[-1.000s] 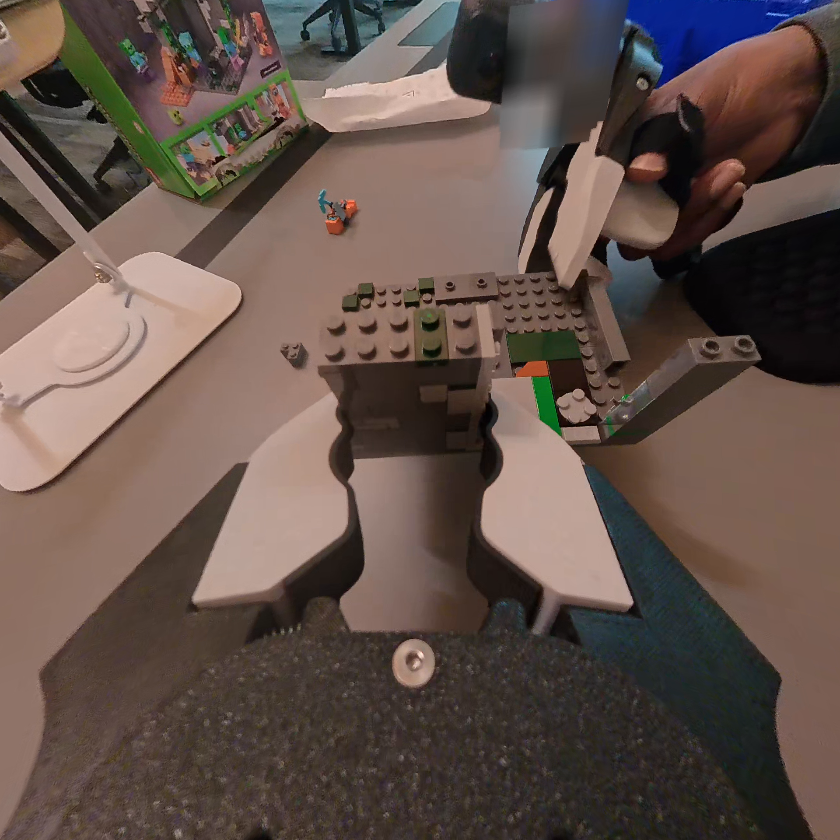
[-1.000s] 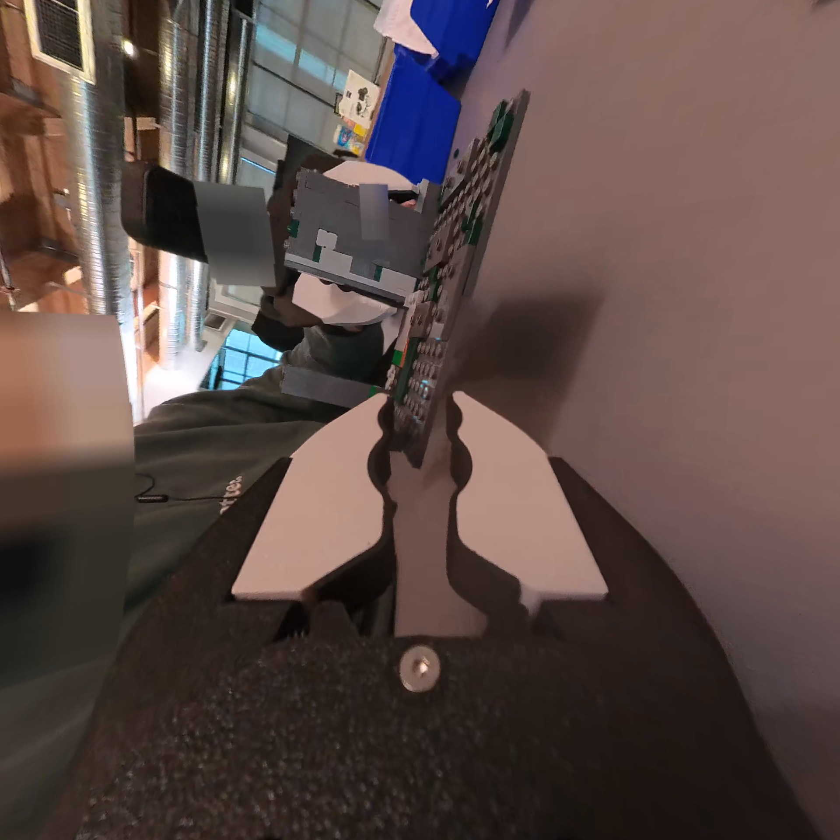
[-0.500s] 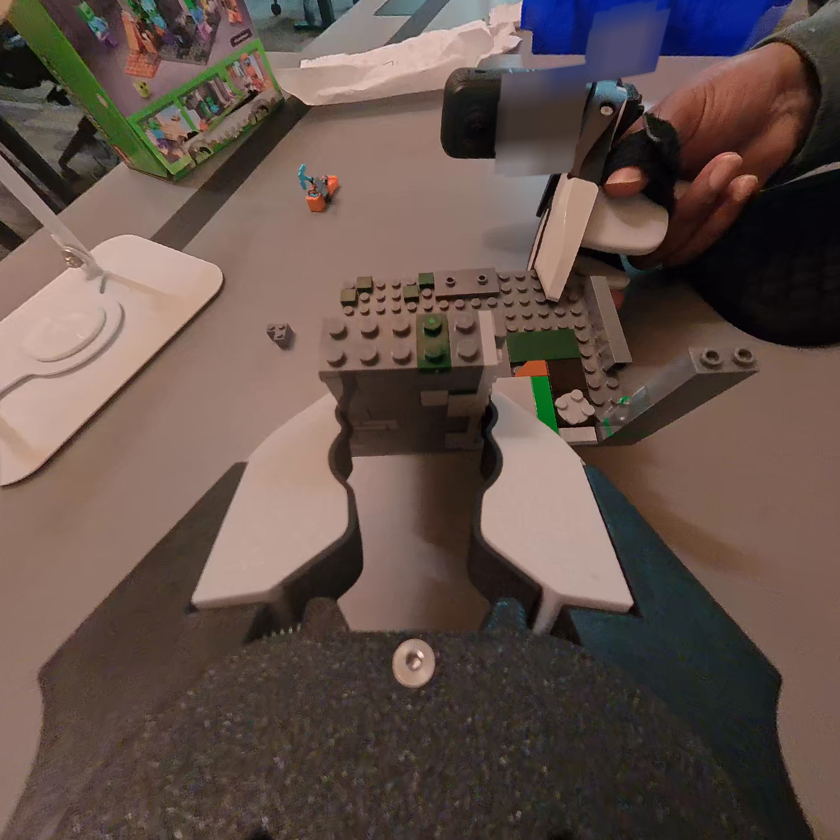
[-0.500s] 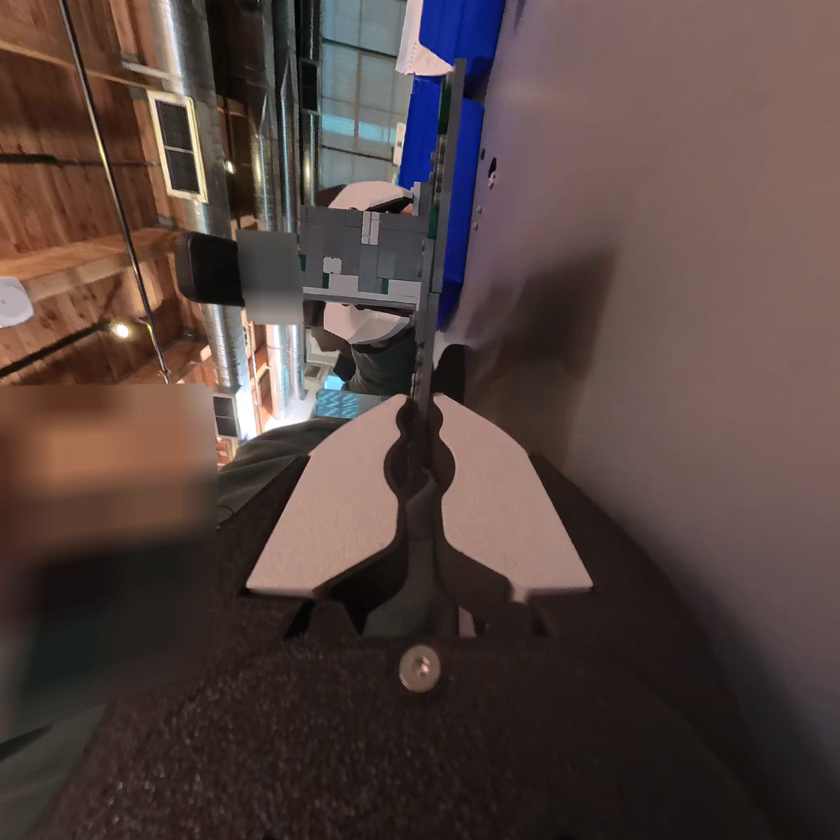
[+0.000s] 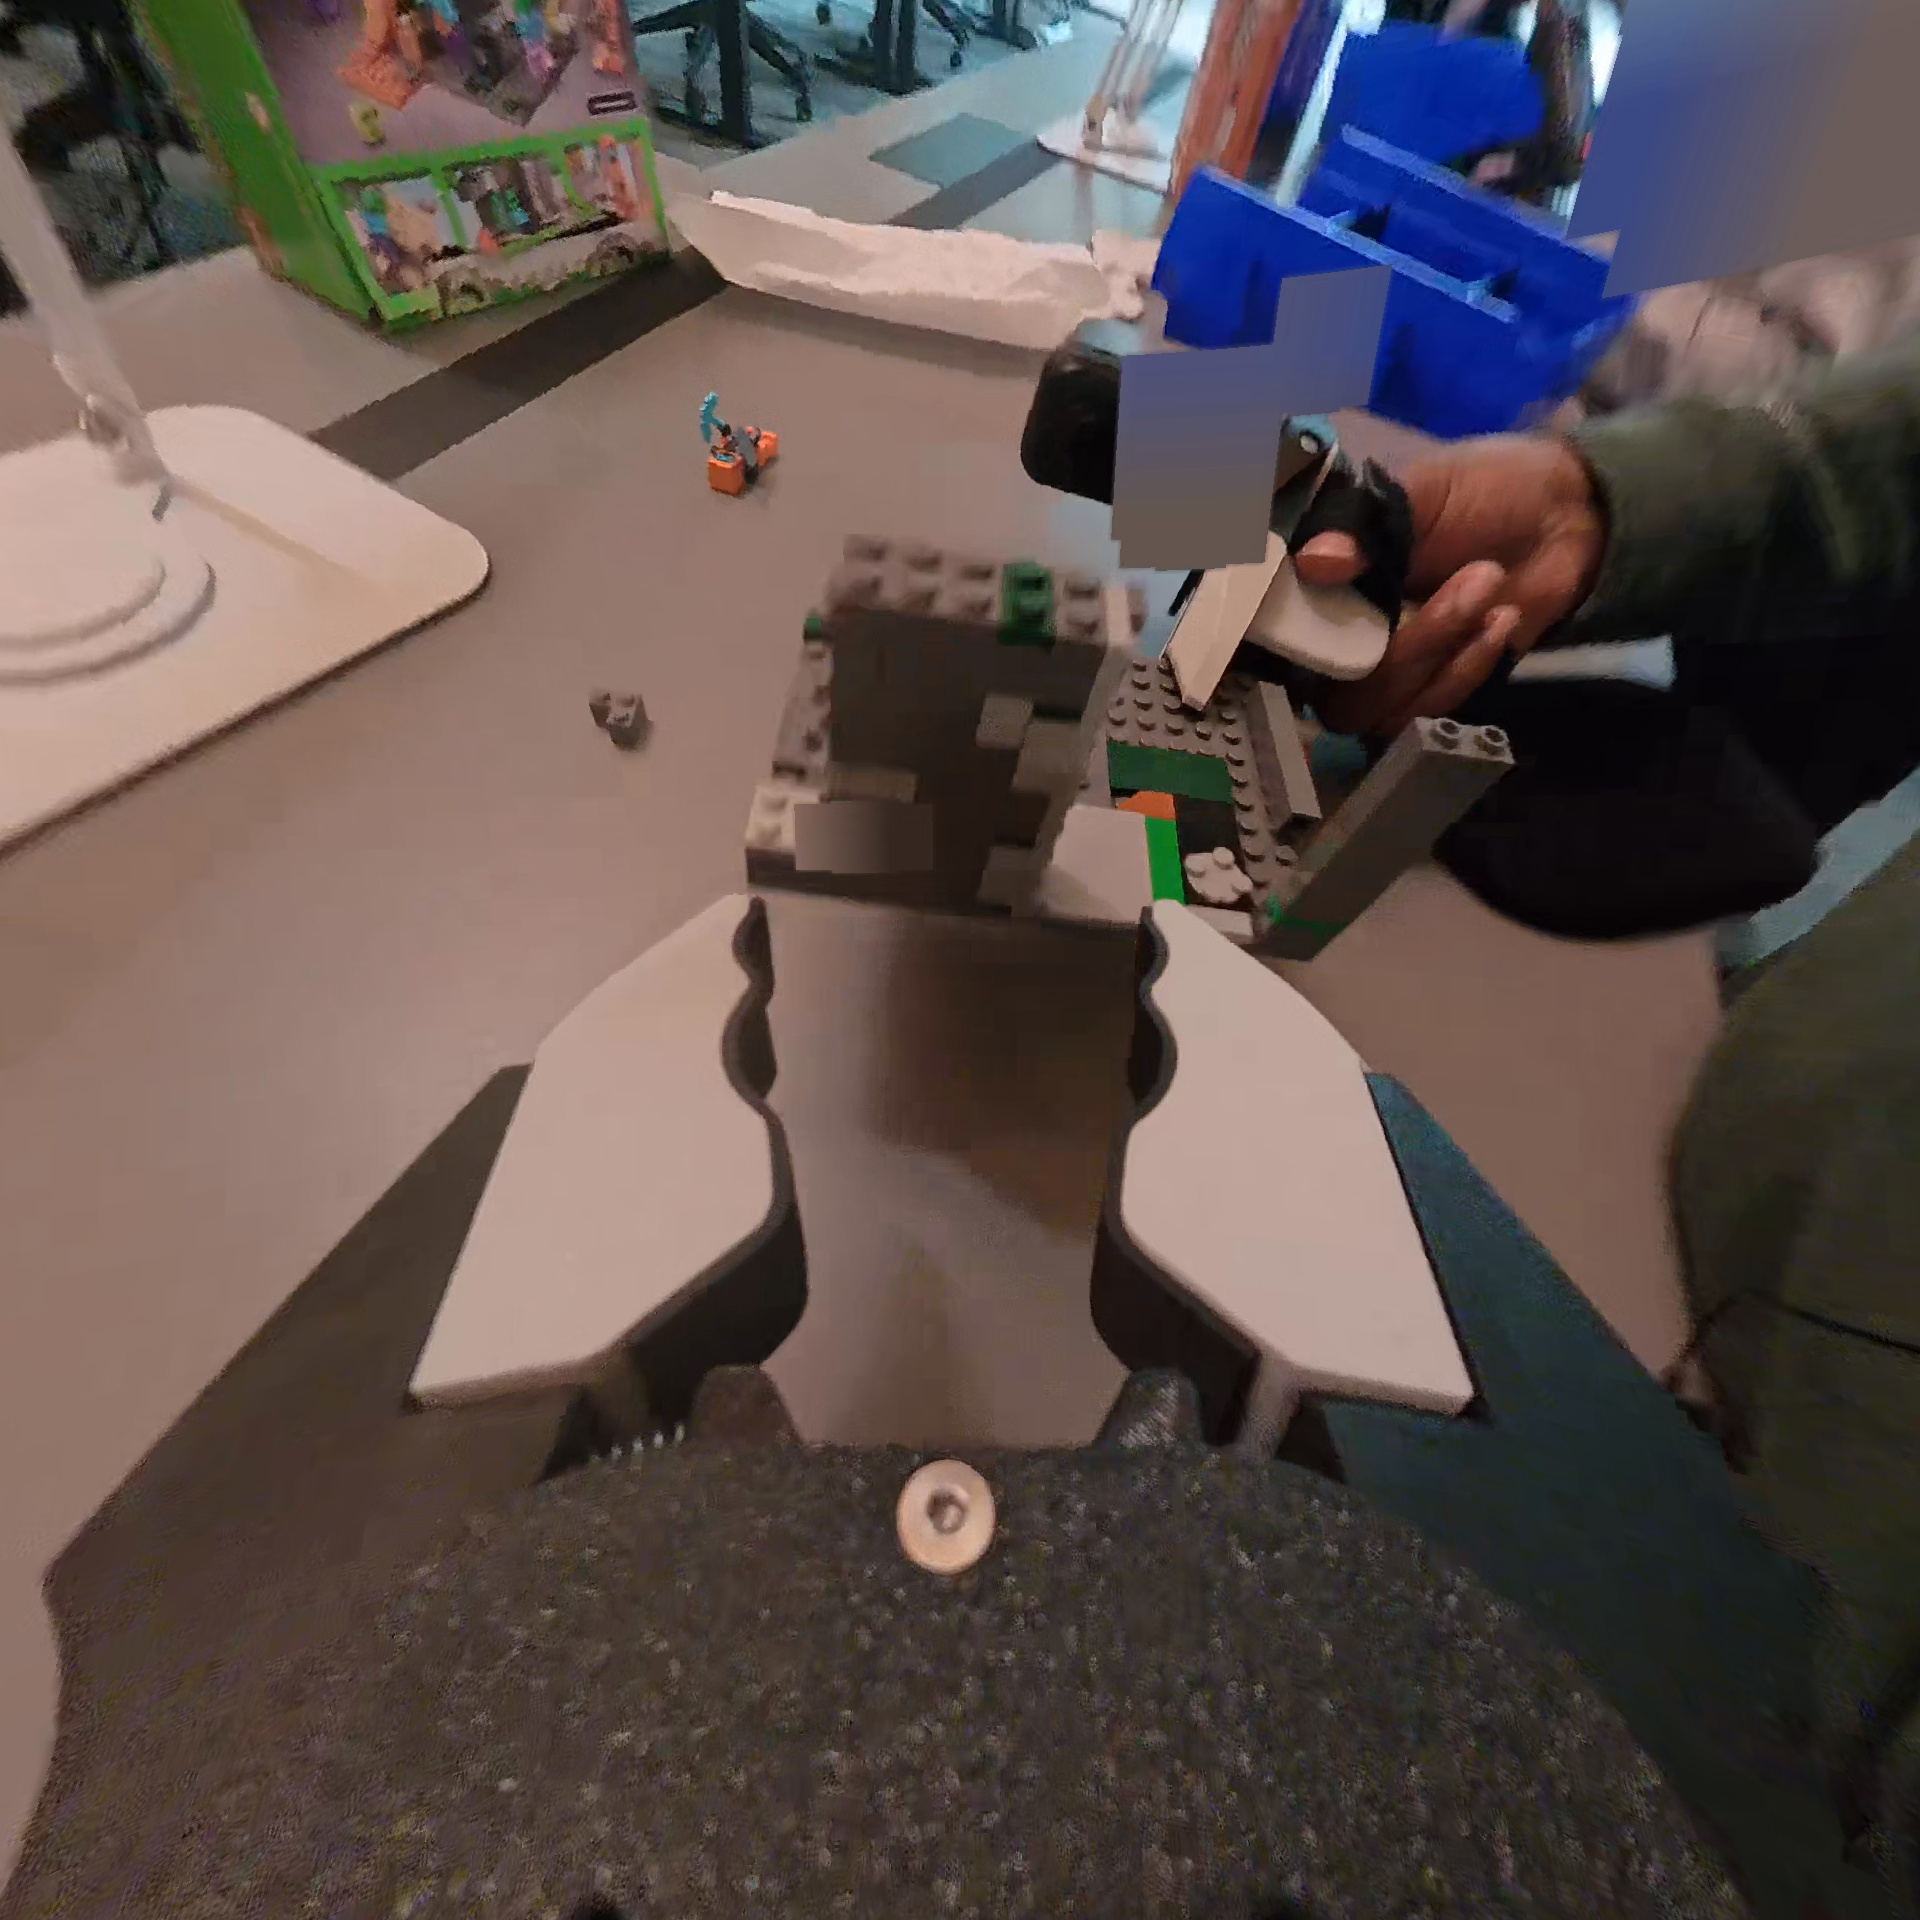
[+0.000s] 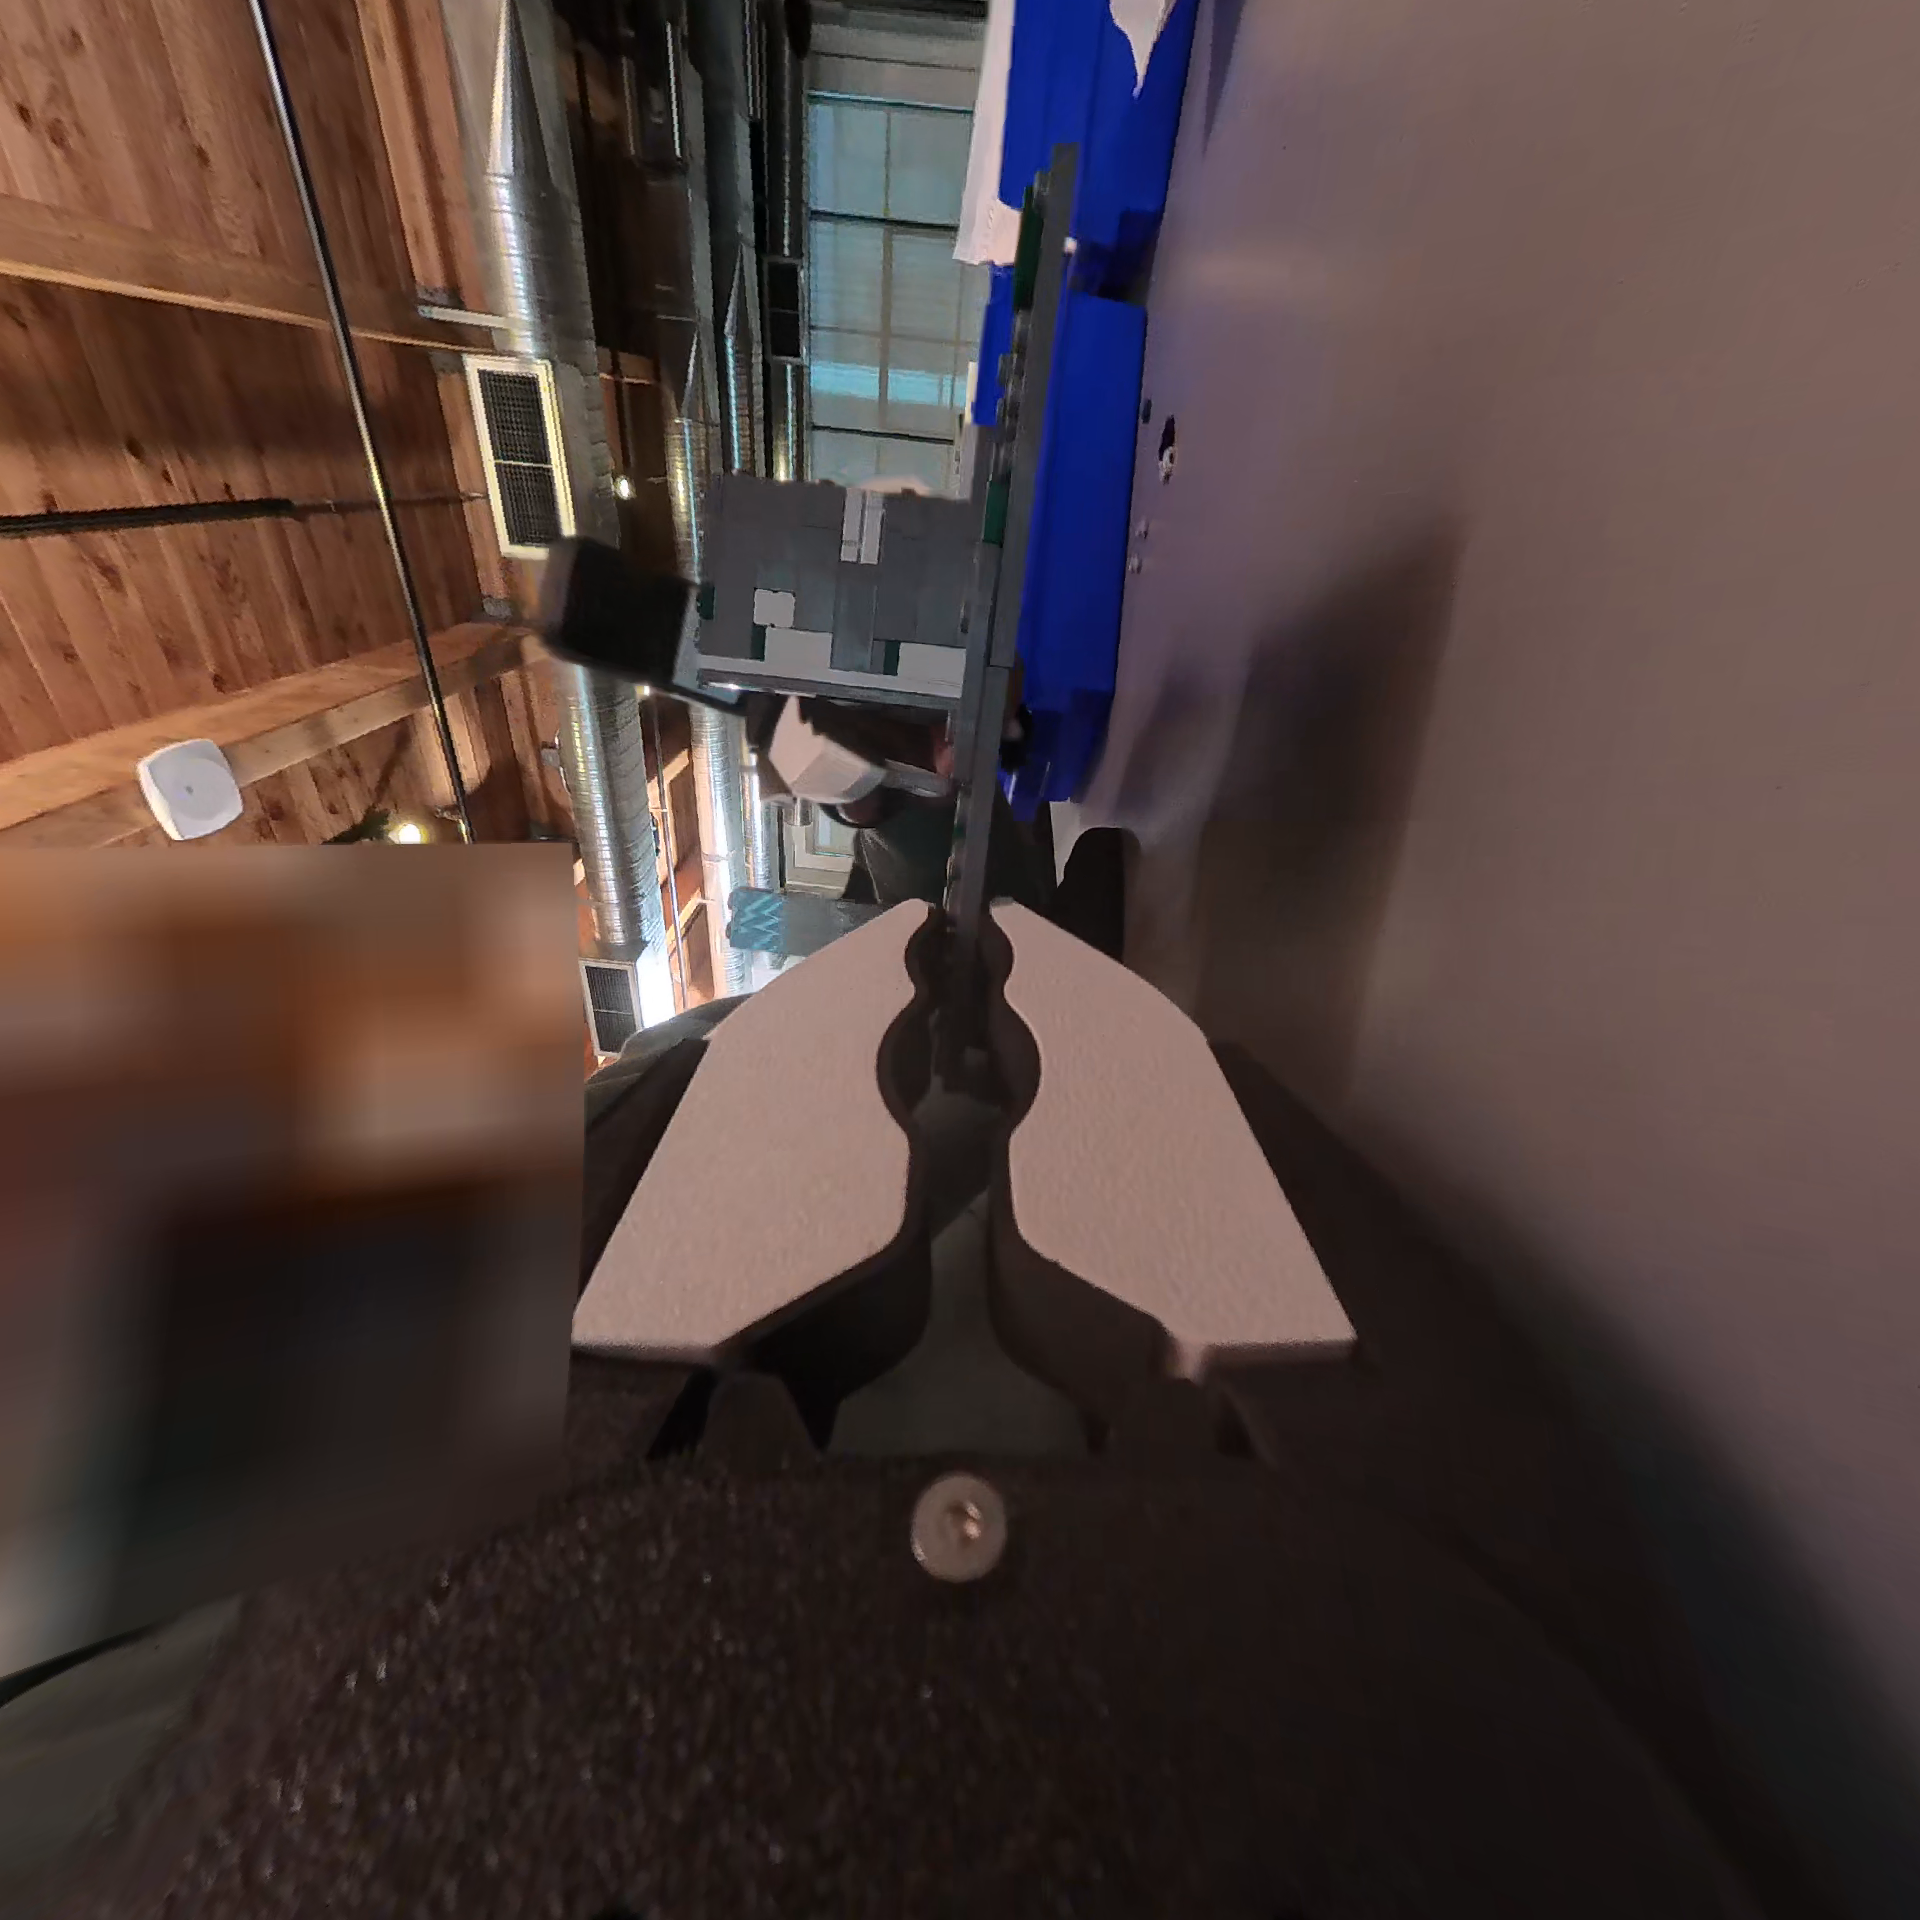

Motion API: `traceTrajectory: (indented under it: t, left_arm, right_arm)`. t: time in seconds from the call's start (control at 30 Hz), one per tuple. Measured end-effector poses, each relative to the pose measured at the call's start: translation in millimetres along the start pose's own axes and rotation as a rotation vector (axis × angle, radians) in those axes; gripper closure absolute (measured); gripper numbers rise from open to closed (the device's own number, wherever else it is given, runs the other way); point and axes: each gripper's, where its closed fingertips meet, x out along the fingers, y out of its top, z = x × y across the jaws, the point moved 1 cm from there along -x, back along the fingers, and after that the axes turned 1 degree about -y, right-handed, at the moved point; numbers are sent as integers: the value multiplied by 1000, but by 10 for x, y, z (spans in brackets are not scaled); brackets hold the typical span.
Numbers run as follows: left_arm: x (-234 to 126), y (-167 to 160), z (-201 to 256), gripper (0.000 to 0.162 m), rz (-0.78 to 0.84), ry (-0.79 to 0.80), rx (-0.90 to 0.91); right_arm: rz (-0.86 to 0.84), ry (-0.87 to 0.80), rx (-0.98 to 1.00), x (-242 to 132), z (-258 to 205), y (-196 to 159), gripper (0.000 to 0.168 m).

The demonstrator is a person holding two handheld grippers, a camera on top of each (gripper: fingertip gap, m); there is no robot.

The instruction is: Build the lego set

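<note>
Now one lego build, two grippers, right gripper clamping.

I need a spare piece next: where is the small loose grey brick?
In the left wrist view, the grey brick lies alone on the table, left of the lego build and right of the white stand base.

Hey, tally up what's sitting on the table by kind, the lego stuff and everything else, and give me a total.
Lego build: 1
Loose lego bits: 2, grey and orange
Set box: 1
White stand base: 1
White paper: 1
Total: 6
</note>
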Motion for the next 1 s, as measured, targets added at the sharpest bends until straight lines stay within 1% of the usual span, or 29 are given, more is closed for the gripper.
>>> traceTrajectory:
  t: [0.13,0.2,0.27,0.33,0.57,0.77,0.9,1.0]
  left_arm:
    - [-48,-71,79,114,115,-72,-350]
    - [-2,-107,135,116,180,-130,-557]
    - [33,-85,179,121,267,-201,-740]
    - [81,-74,217,124,320,-251,-857]
    - [261,8,434,130,428,-397,-1064]
    - [279,-56,398,152,475,-361,-1133]
    - [235,-88,368,155,496,-345,-1160]
    - [203,-94,361,155,515,-356,-1181]
  right_arm:
    - [16,26,-35,-43,-100,51,163]
    - [17,34,-45,-30,-142,63,163]
    - [8,40,-55,0,-180,53,163]
    - [-2,47,-64,34,-214,41,163]
    - [-29,46,-83,128,-201,20,163]
    - [-89,27,-85,232,-138,-25,163]
    - [-113,13,-112,295,-143,-19,163]
    - [-125,14,-168,335,-184,-5,161]
